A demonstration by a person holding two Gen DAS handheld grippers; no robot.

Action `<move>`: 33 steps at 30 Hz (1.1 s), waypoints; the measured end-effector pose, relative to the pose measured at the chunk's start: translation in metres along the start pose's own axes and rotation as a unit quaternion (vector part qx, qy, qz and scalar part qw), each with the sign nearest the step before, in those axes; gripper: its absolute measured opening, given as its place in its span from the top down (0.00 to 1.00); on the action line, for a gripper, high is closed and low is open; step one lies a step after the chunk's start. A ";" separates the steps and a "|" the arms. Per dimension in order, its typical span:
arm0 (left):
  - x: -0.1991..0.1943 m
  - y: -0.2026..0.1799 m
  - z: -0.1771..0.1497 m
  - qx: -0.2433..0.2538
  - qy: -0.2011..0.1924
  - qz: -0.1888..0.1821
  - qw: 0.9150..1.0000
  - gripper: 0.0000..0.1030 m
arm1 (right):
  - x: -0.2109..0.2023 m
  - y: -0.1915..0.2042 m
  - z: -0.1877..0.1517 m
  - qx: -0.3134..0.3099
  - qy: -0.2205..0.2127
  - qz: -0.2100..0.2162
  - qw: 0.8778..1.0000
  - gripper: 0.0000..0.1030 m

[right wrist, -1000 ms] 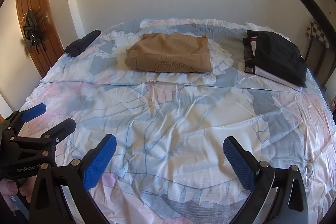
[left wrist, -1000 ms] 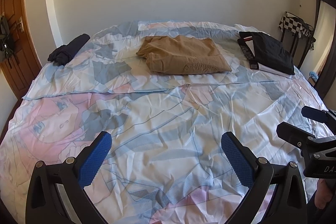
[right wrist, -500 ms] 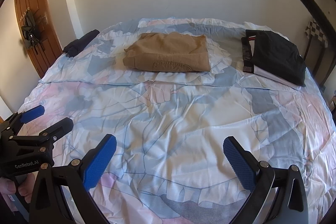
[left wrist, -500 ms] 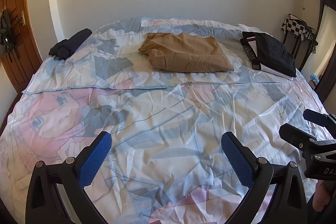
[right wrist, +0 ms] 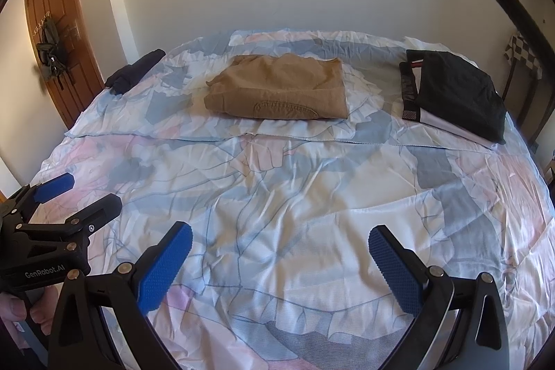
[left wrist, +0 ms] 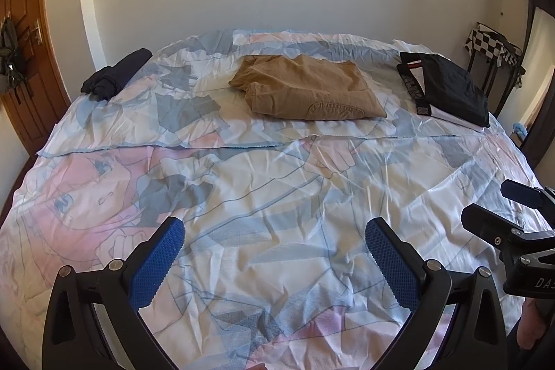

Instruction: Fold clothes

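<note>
Far across the bed: tan garment folded, centre; black garment folded, right; dark bundle rolled, far left, perhaps still to fold. Left claw and right claw wide apart, empty, over bare sheet.
</note>
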State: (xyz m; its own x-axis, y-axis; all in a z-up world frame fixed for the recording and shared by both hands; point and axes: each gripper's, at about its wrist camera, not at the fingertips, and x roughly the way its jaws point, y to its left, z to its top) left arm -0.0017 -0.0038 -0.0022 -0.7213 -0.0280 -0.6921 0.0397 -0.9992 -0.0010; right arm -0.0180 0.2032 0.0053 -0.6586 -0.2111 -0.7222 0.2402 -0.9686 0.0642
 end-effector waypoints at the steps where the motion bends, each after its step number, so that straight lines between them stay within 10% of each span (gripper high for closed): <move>1: 0.000 0.000 0.000 0.000 0.000 0.000 1.000 0.00 | 0.000 0.000 0.000 0.000 0.000 0.000 1.000 0.00; 27: -0.007 0.007 0.007 -0.023 -0.005 0.017 1.000 0.00 | 0.000 -0.004 0.000 -0.002 -0.001 0.008 1.000 0.00; 33: -0.011 0.020 0.046 -0.066 -0.032 0.042 0.996 0.00 | -0.008 -0.041 0.027 0.057 -0.001 0.075 0.996 0.00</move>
State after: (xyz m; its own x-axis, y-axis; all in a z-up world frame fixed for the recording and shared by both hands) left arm -0.0246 -0.0251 0.0388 -0.7539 -0.1183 -0.6462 0.1895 -0.9810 -0.0415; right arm -0.0420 0.2414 0.0269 -0.6235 -0.3543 -0.6969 0.2537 -0.9349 0.2484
